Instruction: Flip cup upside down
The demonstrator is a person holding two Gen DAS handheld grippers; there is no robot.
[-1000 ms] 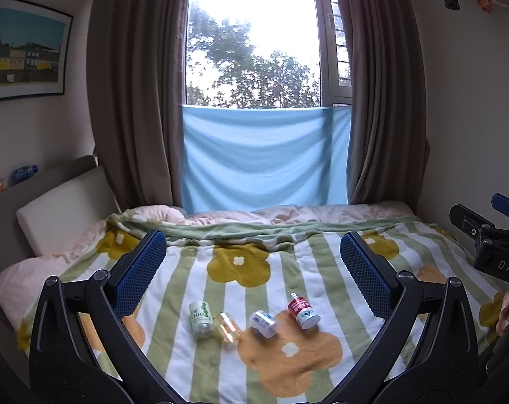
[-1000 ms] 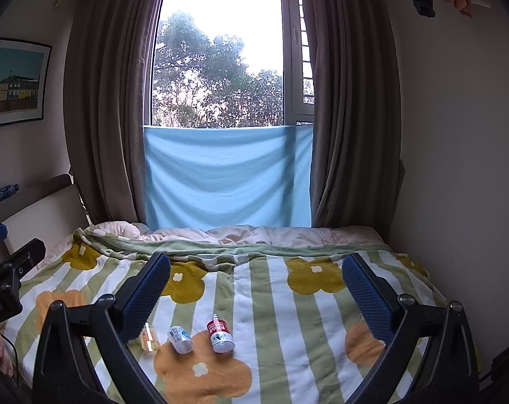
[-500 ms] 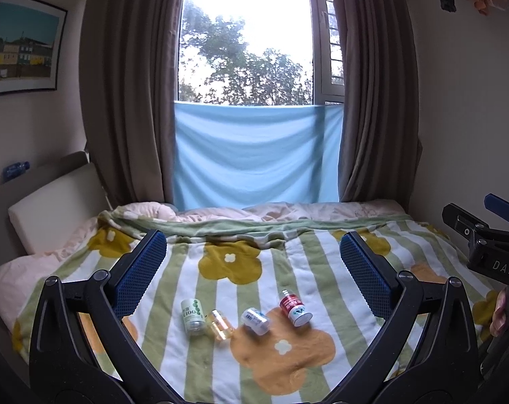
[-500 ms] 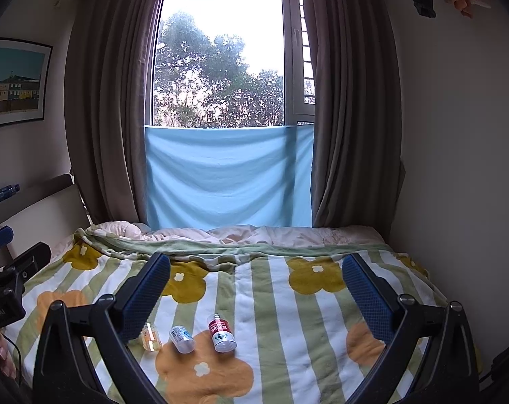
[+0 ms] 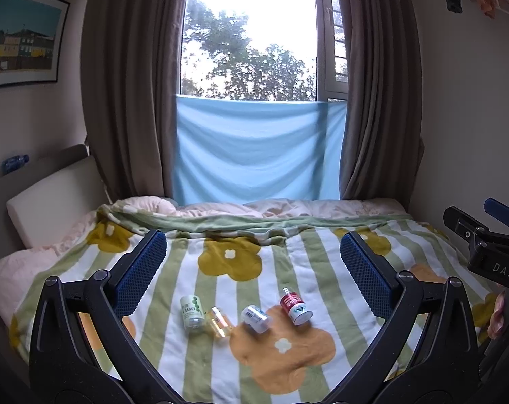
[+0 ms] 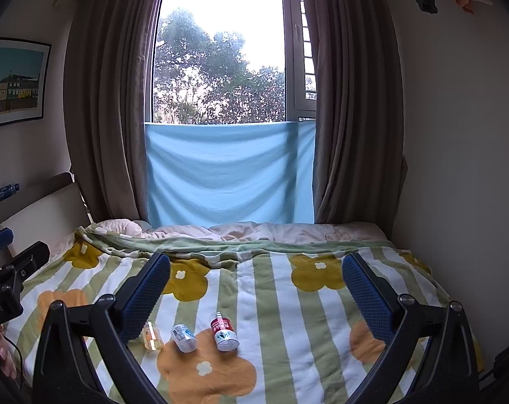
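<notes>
A: What's on the flowered striped quilt (image 5: 288,289)?
B: Four small bottles lying in a row; no cup visible

A: The grippers?
B: Left gripper (image 5: 253,271) and right gripper (image 6: 256,294) hover above, jaws spread wide, empty

I read "DAS" in pale letters on the black body of the right gripper (image 5: 490,256), seen at the left wrist view's edge. The left gripper (image 6: 1,289) carries "obot.AI", its start cut off. The green-labelled bottle (image 5: 192,310) shows "100". Remaining bottle labels are illegible to me.
</notes>
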